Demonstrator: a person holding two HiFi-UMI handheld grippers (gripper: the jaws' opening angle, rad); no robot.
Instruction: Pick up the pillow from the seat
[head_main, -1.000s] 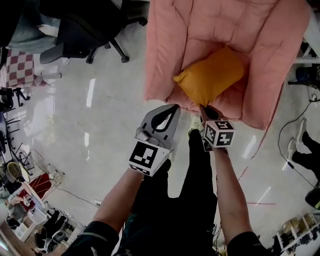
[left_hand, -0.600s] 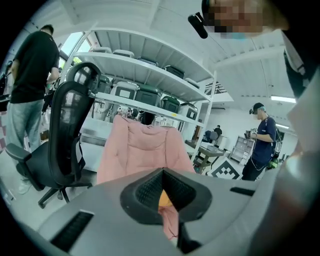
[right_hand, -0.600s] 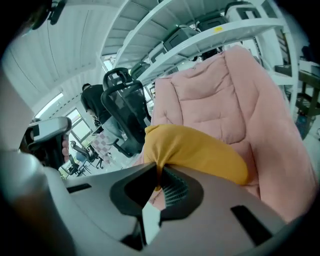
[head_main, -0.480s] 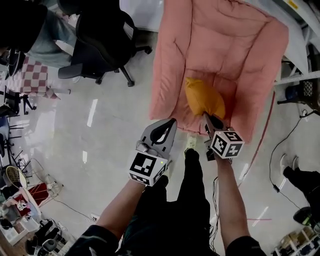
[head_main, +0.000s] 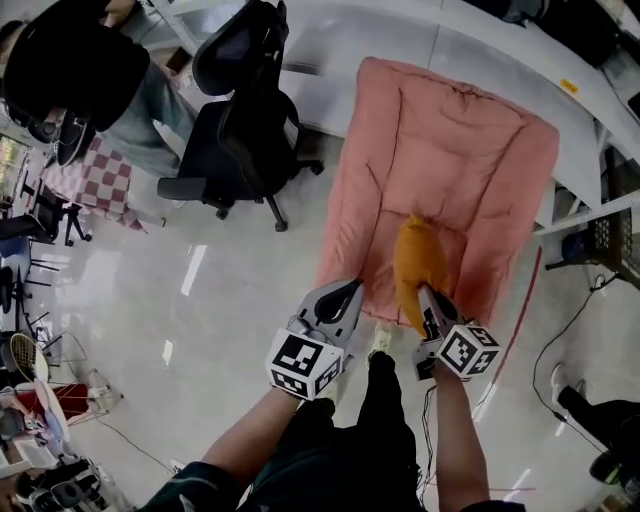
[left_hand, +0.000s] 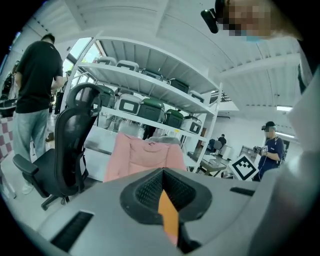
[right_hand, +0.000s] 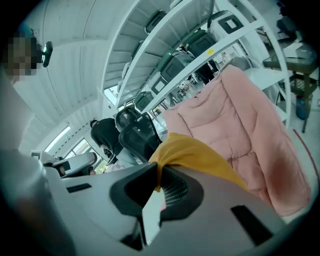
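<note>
A yellow-orange pillow (head_main: 418, 262) hangs in front of the pink padded seat (head_main: 450, 160), bunched up narrow. My right gripper (head_main: 424, 292) is shut on the pillow's near corner. In the right gripper view the pillow (right_hand: 197, 156) bulges out past the right gripper (right_hand: 159, 176), with the pink seat (right_hand: 240, 125) behind it. My left gripper (head_main: 350, 288) is beside it on the left, over the floor at the seat's front edge, shut with nothing in it. The left gripper view shows the left gripper (left_hand: 162, 174) pointing at the pink seat (left_hand: 145, 155).
A black office chair (head_main: 245, 120) stands left of the seat. A person in a black shirt (head_main: 70, 70) stands at the far left. White shelving (head_main: 500, 40) runs behind the seat. Cables (head_main: 565, 340) lie on the floor to the right. Clutter fills the lower left corner.
The pillow lay broad on the seat cushion; now it hangs narrow from my right gripper, lifted off the cushion. The view has pulled back, so more of the seat shows. The left gripper stays shut.
</note>
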